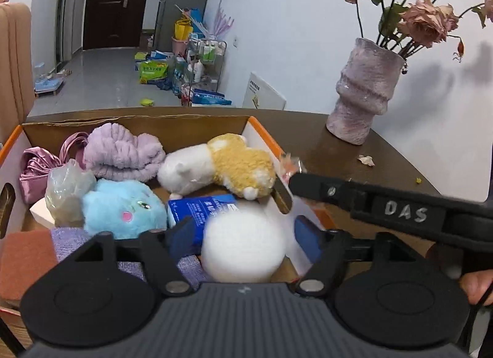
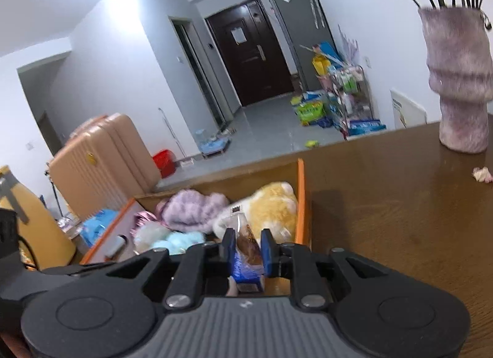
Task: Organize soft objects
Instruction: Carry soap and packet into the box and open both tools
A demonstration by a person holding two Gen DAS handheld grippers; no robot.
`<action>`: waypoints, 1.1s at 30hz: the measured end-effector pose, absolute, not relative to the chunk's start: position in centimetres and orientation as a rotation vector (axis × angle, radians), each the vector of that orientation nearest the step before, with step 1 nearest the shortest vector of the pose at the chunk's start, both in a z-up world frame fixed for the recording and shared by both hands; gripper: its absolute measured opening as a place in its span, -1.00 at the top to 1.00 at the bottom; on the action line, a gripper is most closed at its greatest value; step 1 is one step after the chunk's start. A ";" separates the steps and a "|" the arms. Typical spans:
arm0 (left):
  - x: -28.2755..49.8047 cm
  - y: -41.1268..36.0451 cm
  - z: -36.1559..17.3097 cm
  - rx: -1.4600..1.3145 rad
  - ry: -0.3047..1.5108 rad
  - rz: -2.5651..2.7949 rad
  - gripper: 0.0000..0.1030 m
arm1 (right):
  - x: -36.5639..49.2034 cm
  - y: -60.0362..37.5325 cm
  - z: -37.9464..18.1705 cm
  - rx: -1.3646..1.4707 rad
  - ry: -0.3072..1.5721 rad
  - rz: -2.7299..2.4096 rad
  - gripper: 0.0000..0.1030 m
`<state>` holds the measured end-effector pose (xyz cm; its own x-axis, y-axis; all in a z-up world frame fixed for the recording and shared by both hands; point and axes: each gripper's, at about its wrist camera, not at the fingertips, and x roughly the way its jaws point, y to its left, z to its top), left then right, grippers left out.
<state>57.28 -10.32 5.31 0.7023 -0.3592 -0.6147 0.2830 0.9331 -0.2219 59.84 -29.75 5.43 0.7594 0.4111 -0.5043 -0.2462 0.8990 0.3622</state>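
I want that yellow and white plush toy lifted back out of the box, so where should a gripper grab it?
Grip the yellow and white plush toy across its narrower middle, coming from above. It lies on its side atop the other things in the cardboard box, top exposed, box wall close behind.

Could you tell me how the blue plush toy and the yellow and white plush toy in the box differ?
The blue plush toy is round and one colour; the yellow and white plush toy is long and two-toned. The blue one sits nearer the box's left side, the yellow and white one against its right wall. Both are fluffy and already inside.
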 end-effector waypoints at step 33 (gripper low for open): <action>44.0 1.9 16.4 -0.019 0.459 -0.056 -0.80 | 47.9 -26.5 16.1 -0.129 0.495 0.237 -0.59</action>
<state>44.00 1.92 16.36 0.8948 -0.0584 -0.4426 0.0499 0.9983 -0.0309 47.93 -26.48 16.10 0.8534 0.1935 -0.4840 -0.2554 0.9646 -0.0649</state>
